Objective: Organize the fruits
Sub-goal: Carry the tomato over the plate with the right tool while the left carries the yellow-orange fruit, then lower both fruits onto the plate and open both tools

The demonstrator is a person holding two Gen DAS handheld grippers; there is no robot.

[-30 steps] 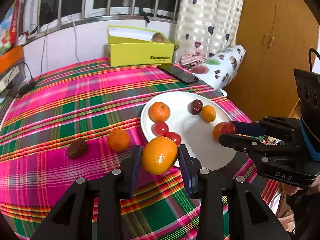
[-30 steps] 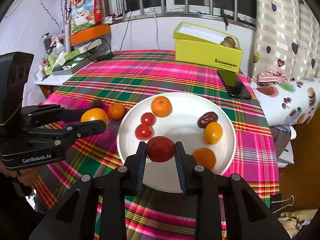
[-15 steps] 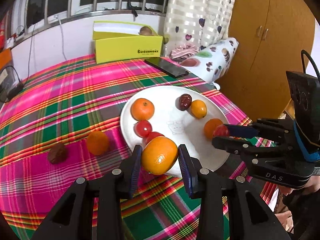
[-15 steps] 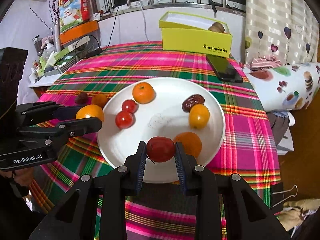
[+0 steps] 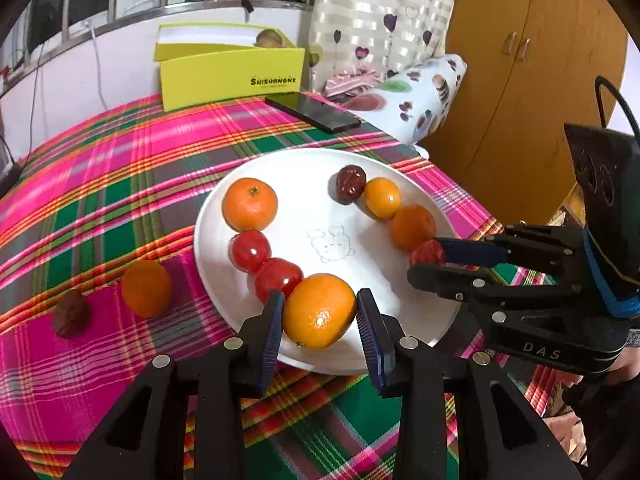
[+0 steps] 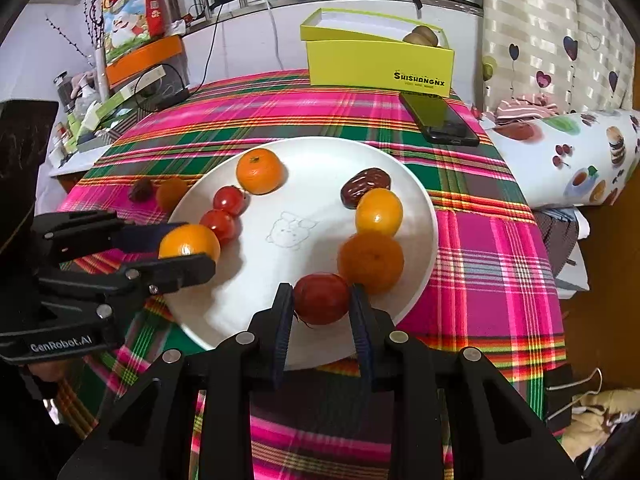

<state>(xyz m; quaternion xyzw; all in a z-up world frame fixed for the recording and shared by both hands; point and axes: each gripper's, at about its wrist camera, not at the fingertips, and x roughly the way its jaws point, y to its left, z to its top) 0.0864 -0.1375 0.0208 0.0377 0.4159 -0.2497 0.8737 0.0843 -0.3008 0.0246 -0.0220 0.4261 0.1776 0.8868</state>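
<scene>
STEP: fruit is being placed on white plate (image 5: 404,344) | LEFT: left gripper (image 5: 320,320) is clamped on orange (image 5: 320,311) | RIGHT: right gripper (image 6: 322,312) is clamped on red tomato (image 6: 322,298), just beside tangerine (image 6: 370,262) | NEXT: lowering, jaw release are being called for.

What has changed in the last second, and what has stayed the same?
Both grippers have advanced over the white plate. The left gripper brought its orange next to the two cherry tomatoes; the right gripper brought its red tomato beside the mandarin. Nothing was released. The other plate fruit, the two pieces on the tablecloth, the phone and yellow box stayed.
</scene>
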